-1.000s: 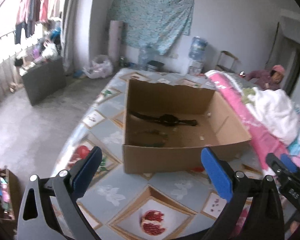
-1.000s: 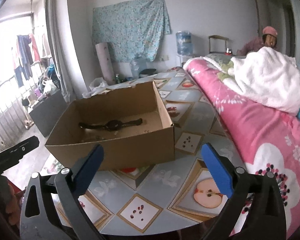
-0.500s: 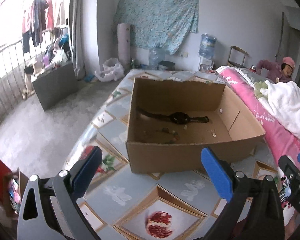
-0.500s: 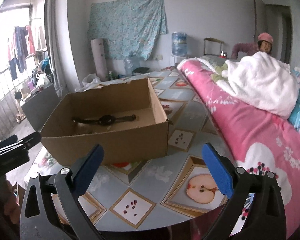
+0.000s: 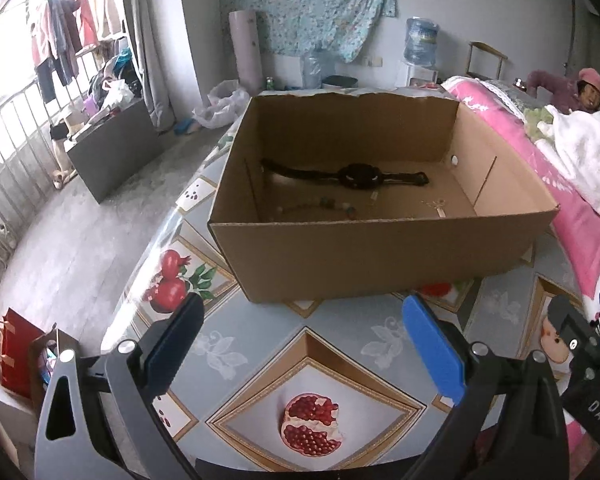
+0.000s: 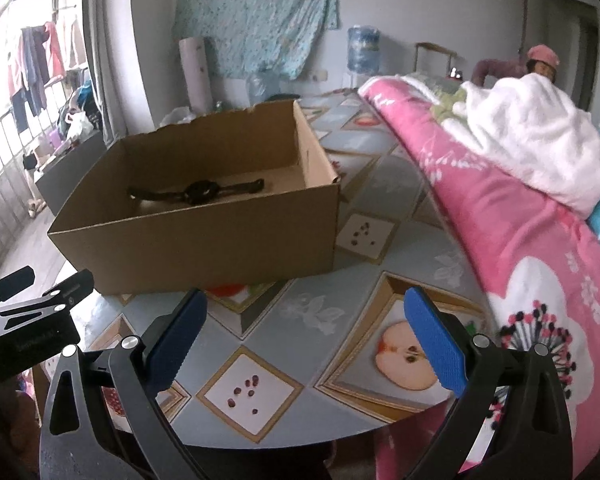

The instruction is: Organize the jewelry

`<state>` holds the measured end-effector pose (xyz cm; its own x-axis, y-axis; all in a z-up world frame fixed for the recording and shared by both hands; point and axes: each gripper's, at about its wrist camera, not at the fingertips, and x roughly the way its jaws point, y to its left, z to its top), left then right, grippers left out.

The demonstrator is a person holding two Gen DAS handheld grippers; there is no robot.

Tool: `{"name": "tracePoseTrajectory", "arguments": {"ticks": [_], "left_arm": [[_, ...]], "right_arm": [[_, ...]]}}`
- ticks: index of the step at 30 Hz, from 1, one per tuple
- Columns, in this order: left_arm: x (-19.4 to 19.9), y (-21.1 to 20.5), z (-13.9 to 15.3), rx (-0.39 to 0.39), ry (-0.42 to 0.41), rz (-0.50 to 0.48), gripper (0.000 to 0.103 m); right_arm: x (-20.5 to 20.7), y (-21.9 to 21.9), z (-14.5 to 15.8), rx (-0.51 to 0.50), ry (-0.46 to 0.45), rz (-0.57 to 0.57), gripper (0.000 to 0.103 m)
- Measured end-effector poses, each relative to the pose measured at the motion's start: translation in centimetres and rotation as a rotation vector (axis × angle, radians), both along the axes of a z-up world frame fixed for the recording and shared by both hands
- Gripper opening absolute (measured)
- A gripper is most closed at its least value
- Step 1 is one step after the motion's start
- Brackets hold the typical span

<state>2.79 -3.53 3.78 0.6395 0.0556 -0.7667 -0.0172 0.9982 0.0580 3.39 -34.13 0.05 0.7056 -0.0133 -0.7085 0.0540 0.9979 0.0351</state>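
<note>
The cardboard box (image 6: 204, 248) sits on the fruit-patterned tablecloth (image 6: 324, 312), a black watch (image 6: 198, 193) lying inside it. Near the box, the right gripper (image 6: 304, 334) hovers empty, jaws wide apart; a pink quilt (image 6: 540, 240) lies beside the box.

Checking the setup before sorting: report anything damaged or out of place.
The cardboard box has a ragged, torn back rim. Inside, the black watch and small jewelry pieces lie loose on the bare floor, unsorted.
</note>
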Motion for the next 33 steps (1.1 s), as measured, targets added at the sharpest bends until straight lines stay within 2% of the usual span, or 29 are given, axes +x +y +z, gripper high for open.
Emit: {"name": "tracePoseTrajectory", "arguments": {"ticks": [11, 33], "left_arm": [[1.0, 0.6, -0.5, -0.021, 0.024, 0.02, 0.097], [1.5, 0.7, -0.9, -0.043, 0.034, 0.02, 0.097]], "right_arm": [[1.9, 1.4, -0.4, 0.006, 0.034, 0.034, 0.095], [2.4, 1.7, -0.1, -0.012, 0.039, 0.038, 0.095]]}}
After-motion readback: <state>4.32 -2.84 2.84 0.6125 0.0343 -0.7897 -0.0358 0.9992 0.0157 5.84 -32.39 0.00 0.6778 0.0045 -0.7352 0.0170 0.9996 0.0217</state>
